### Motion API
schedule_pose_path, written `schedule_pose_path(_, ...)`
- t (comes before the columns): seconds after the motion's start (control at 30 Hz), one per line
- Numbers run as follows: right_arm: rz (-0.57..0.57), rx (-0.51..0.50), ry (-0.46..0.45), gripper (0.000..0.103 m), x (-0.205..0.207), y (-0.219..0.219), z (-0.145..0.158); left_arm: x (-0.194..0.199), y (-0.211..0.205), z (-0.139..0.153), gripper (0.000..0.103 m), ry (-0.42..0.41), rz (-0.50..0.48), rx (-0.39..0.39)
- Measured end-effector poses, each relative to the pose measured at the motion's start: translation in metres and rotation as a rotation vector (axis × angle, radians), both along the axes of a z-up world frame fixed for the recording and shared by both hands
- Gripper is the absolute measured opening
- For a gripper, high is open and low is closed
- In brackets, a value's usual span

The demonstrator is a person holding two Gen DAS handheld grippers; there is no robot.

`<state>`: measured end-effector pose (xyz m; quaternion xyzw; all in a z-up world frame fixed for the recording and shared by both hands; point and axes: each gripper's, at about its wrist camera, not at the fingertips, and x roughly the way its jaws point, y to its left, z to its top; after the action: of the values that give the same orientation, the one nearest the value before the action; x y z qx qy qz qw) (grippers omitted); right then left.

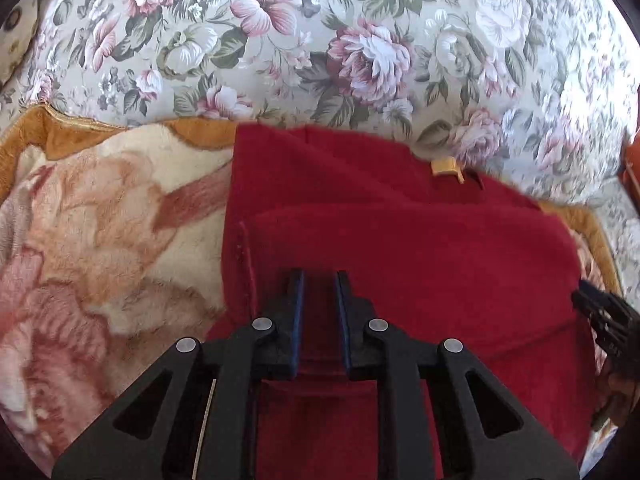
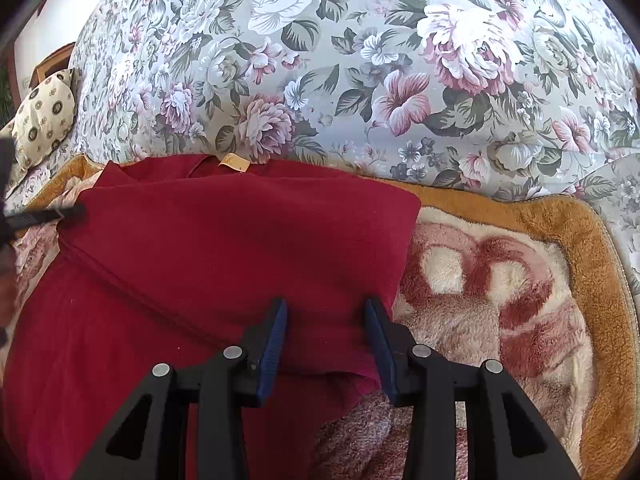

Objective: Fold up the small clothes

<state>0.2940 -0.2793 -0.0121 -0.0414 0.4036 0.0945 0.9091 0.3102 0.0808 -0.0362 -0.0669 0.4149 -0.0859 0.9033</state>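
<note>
I see a deep red garment (image 1: 400,248) lying on a plush blanket (image 1: 100,240) with a cream, pink and rust flower pattern and a golden-brown border, and beyond it a floral sheet (image 1: 320,40) in grey, pink and green covers the far part of the bed. The cloth looks soft and slightly fuzzy, like fleece or a fine knit, and it is already partly folded: from my left wrist view an upper layer lies over a lower one, with a stitched hem running along its left edge and a straight fold line on the near right. A small tan label (image 1: 446,167) sits at the far edge of the garment, at what looks like the neckline. My left gripper (image 1: 319,280) hangs over the near middle of the red cloth with its fingers narrow, a slim gap between the blue pads showing red fabric beneath; I cannot tell whether they pinch any of it. My right gripper (image 2: 326,308) is at the garment's right edge, its fingers moderately wide apart, the fold of the cloth lying between them without being clamped. In the right wrist view a cream pillow (image 2: 44,120) with round dark motifs lies at the far left.
</note>
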Motion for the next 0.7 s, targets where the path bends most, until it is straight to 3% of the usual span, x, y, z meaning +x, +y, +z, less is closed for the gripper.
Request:
schedule_pose_path(0.07, 0.001, 0.002, 0.008, 0.039, 0.000, 0.000, 0.002, 0.001, -0.004, -0.001, 0.014, -0.019, 0.035, 0.021)
schedule_pose_path(0.13, 0.017, 0.011, 0.014, 0.039, 0.000, -0.001, 0.011, 0.002, -0.009, -0.001, 0.022, -0.038, 0.044, 0.030)
schedule_pose_path(0.2, -0.005, 0.050, -0.032, 0.039, 0.005, -0.008, 0.029, 0.001, -0.017, 0.000, 0.041, -0.066, 0.025, 0.031)
schedule_pose_path(0.27, -0.059, 0.101, -0.088, 0.039, 0.017, -0.015, 0.049, 0.000, -0.024, 0.001, 0.048, -0.079, 0.009, 0.052)
schedule_pose_path(0.33, -0.046, 0.151, -0.051, 0.039, 0.040, -0.010, 0.052, -0.004, -0.031, 0.000, 0.048, -0.087, 0.011, 0.088)
schedule_pose_path(0.4, 0.006, 0.134, 0.019, 0.039, 0.064, 0.006, 0.042, -0.005, -0.028, 0.000, 0.048, -0.092, 0.009, 0.069)
schedule_pose_path(0.47, -0.002, 0.036, 0.054, 0.039, 0.080, 0.013, 0.027, -0.007, -0.018, 0.001, 0.048, -0.098, 0.007, -0.002)
schedule_pose_path(0.5, -0.056, -0.051, 0.091, 0.039, 0.088, 0.009, 0.013, -0.008, -0.012, 0.002, 0.048, -0.099, 0.005, -0.042)
schedule_pose_path(0.53, -0.090, -0.073, 0.147, 0.040, 0.095, -0.002, -0.002, -0.008, -0.010, 0.002, 0.048, -0.099, 0.004, -0.067)
schedule_pose_path(0.57, -0.081, 0.043, 0.116, 0.041, 0.092, -0.019, -0.004, -0.008, -0.007, 0.001, 0.048, -0.099, 0.003, -0.091)
schedule_pose_path(0.6, -0.081, 0.084, 0.118, 0.041, 0.091, -0.025, -0.005, -0.007, -0.004, 0.001, 0.048, -0.096, 0.003, -0.115)
schedule_pose_path(0.7, -0.074, 0.054, 0.107, 0.041, 0.089, -0.019, -0.002, -0.008, -0.004, 0.001, 0.048, -0.098, 0.004, -0.125)
